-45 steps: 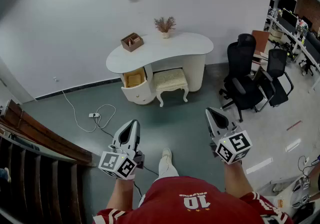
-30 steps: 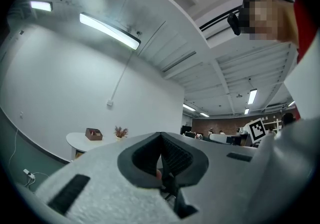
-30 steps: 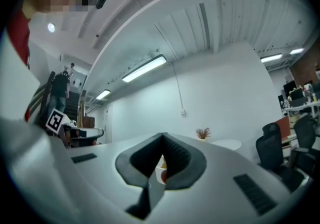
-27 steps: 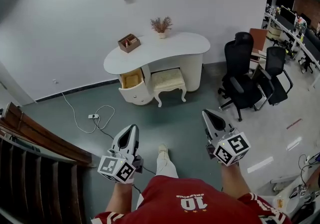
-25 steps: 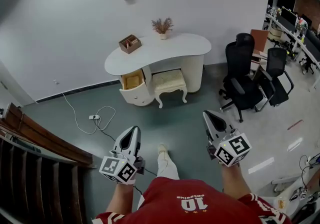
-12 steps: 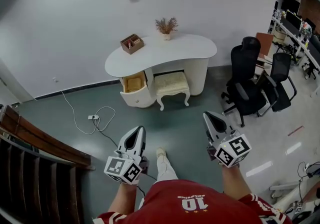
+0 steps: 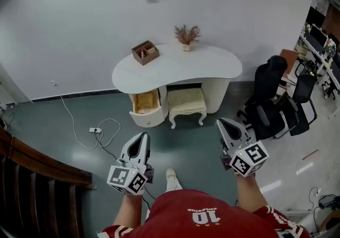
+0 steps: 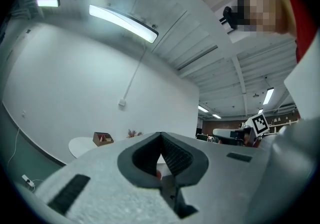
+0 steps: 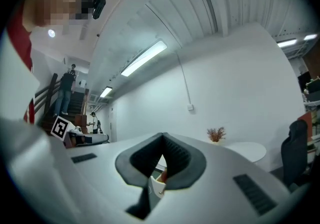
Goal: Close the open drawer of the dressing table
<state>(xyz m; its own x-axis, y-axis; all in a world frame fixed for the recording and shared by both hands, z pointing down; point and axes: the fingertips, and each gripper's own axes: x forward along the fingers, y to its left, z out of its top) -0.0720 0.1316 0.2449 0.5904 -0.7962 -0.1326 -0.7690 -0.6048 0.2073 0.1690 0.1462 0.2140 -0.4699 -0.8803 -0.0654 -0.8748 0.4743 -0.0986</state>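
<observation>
The white kidney-shaped dressing table (image 7: 178,67) stands against the far wall. Its top left drawer (image 7: 145,102) is pulled open and shows a pale wooden inside. Both grippers are held level over the floor, well short of the table and pointing toward it. My left gripper (image 7: 143,137) is shut and empty, roughly in line with the drawer. My right gripper (image 7: 222,122) is also shut and empty, off to the right of the stool. The tabletop (image 8: 82,144) shows far off past the left gripper (image 8: 160,135), and the tabletop (image 9: 247,149) also shows beyond the right gripper (image 9: 162,136).
A cushioned stool (image 7: 187,104) sits under the table beside the drawer. A wooden box (image 7: 145,52) and a dried-flower vase (image 7: 186,35) stand on top. Black office chairs (image 7: 276,104) are at the right. A power strip and cable (image 7: 94,130) lie left, near a stair railing (image 7: 32,178).
The person has walked forward; the dressing table and its open drawer look nearer and more central. Both grippers travelled along, still shut and pointing at the table.
</observation>
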